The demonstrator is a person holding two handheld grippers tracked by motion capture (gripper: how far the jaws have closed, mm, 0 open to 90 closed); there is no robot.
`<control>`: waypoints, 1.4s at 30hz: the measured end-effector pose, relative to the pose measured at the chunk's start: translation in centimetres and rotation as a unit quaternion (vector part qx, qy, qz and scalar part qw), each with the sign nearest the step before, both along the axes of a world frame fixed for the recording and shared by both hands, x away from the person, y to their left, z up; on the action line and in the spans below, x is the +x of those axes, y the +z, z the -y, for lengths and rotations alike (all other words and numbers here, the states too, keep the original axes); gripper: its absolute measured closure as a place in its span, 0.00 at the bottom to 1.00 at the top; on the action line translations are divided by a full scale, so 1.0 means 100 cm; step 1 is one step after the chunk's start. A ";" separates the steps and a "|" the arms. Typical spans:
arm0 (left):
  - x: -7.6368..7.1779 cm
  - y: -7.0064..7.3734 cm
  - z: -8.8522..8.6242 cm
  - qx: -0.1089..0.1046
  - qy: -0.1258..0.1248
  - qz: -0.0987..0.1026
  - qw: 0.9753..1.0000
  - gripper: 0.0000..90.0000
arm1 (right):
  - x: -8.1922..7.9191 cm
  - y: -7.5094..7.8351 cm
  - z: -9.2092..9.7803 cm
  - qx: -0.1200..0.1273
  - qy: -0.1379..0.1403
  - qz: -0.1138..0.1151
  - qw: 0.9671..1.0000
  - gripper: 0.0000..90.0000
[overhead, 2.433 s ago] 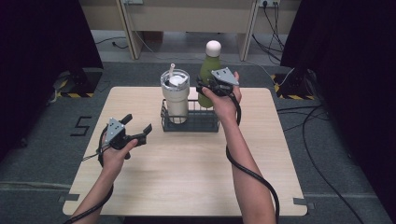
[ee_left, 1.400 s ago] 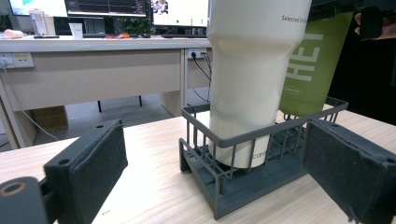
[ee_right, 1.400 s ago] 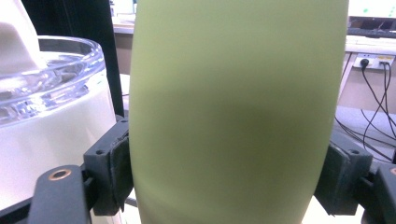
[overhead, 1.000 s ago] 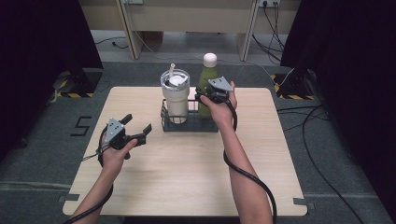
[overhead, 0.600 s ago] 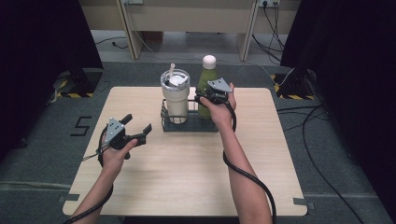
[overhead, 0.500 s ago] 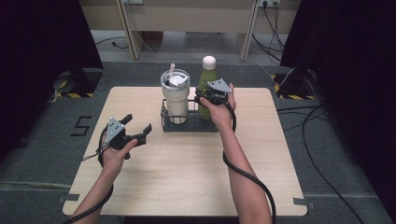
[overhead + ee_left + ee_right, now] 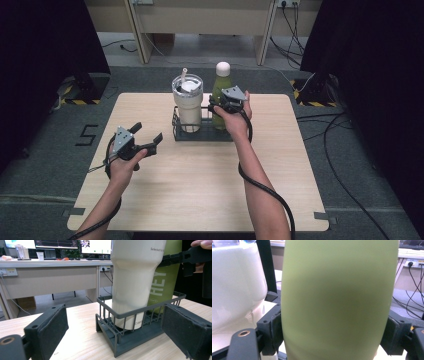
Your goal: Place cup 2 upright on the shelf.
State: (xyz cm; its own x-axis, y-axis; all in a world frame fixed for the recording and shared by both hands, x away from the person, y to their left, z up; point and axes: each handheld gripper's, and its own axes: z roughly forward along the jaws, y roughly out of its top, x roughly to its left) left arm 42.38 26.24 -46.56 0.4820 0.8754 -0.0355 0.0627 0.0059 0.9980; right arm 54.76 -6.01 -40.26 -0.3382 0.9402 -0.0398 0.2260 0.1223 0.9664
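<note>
While your right gripper (image 7: 218,106) has its jaws pressed against both flanks of the green bottle (image 7: 221,95), the bottle stands upright in the right-hand bay of the dark wire rack (image 7: 200,134), so the grip reads as a clamp on the body, below the white cap. In the right gripper view the pads (image 7: 275,325) sit flush against the green wall on either side. Holding it at mid-height makes sense: the rack's low rim guards only the base, and a grasp around the belly keeps the bottle from tipping as it passes that rim.

Just left of the bottle, in the rack's other bay, stands the cream tumbler (image 7: 187,102) with its straw and clear lid. The two vessels are close neighbours; whether they touch I cannot say, since the left gripper view has the tumbler overlapping the bottle's lettering.

Your left gripper (image 7: 146,140) waits well to the near-left of the rack, above the bare table (image 7: 200,190), jaws spread wide and holding nothing. It looks straight at the rack's corner, a sensible spot from which to steady the rack. I'd judge the bottle seated, with release or lift next.
</note>
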 end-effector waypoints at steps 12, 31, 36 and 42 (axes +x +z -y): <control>0.000 -0.001 0.001 0.001 -0.001 -0.001 1.000 0.07 | -0.001 -0.002 0.003 0.009 0.001 0.004 1.000 0.23; 0.000 -0.001 0.001 0.002 -0.001 -0.001 1.000 0.07 | -0.004 -0.006 0.002 0.005 0.008 0.001 1.000 0.16; 0.000 -0.001 0.002 0.002 -0.002 -0.002 1.000 0.07 | -0.006 -0.006 0.004 0.001 0.010 0.001 1.000 0.15; 0.000 -0.001 0.001 0.001 0.000 -0.002 1.000 0.07 | -0.009 -0.006 0.006 -0.001 0.010 0.005 1.000 0.12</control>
State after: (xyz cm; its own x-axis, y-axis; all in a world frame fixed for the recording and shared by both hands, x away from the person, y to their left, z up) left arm 42.39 26.14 -46.69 0.4823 0.8753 -0.0354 0.0662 0.0039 0.9978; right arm 53.88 -6.63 -40.82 -0.3568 0.9331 -0.0443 0.2144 0.1280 0.9683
